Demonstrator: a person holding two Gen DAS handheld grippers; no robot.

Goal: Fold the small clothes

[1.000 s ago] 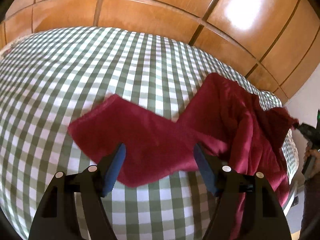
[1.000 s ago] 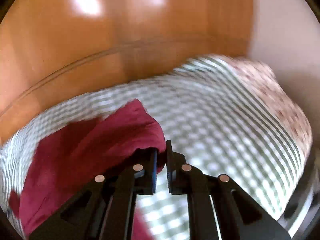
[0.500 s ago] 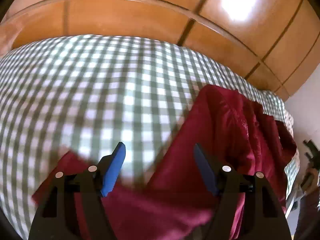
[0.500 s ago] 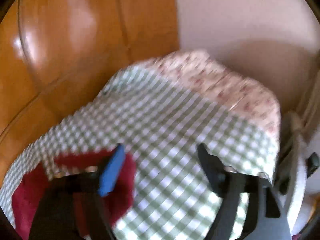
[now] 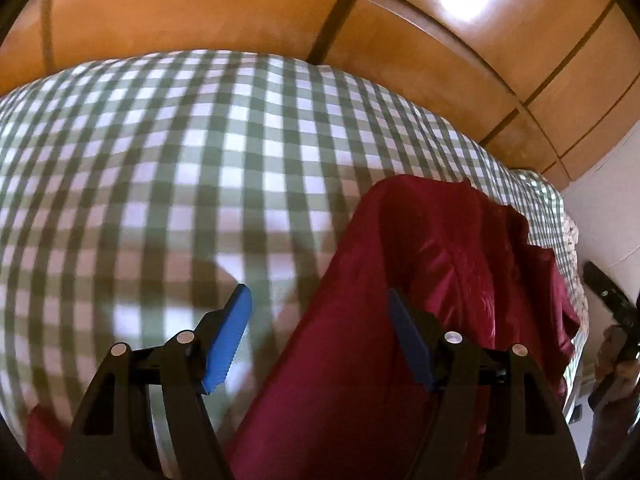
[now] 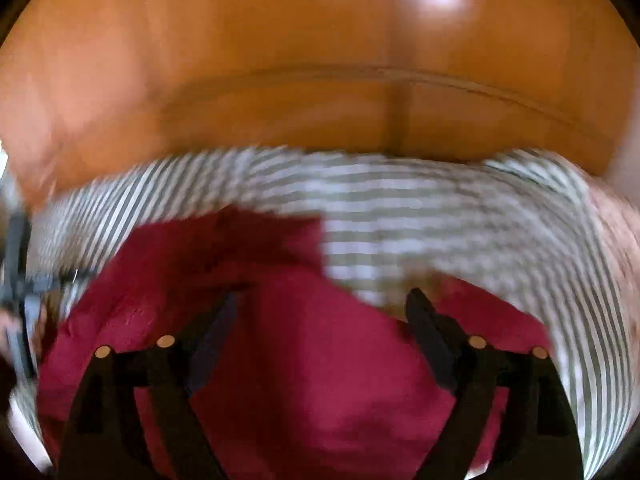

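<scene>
You have the dark red, soft-looking small garment (image 5: 432, 280) lying on the green-and-white checked bedspread (image 5: 200, 152), bunched toward the right side of the bed in the left wrist view, with one long flat edge running down toward your left gripper (image 5: 318, 336). That gripper stands well open with nothing pinched: its right blue pad (image 5: 410, 348) sits over the red cloth and its left blue pad (image 5: 228, 340) over bare checks, so the garment's edge falls between them without being pressed. This placement reads as a straddle, set up so that closing would catch the edge. Your right gripper (image 6: 320, 344) has just been opening, and its jaws now stand wide above the same red garment (image 6: 304, 360); cloth lies below and between the dark fingers (image 6: 430, 340), but the picture is too blurred to show any contact, and nothing looks clamped. It appears you let the fabric go there so that it could settle flat on the bed. Behind the bed, the glossy orange-brown wooden panelled wall (image 5: 240, 12) fills the upper part of both views. Judging from the rumpled heap at the right, the fold is barely begun, and the cloth will likely need spreading before you crease it.
</scene>
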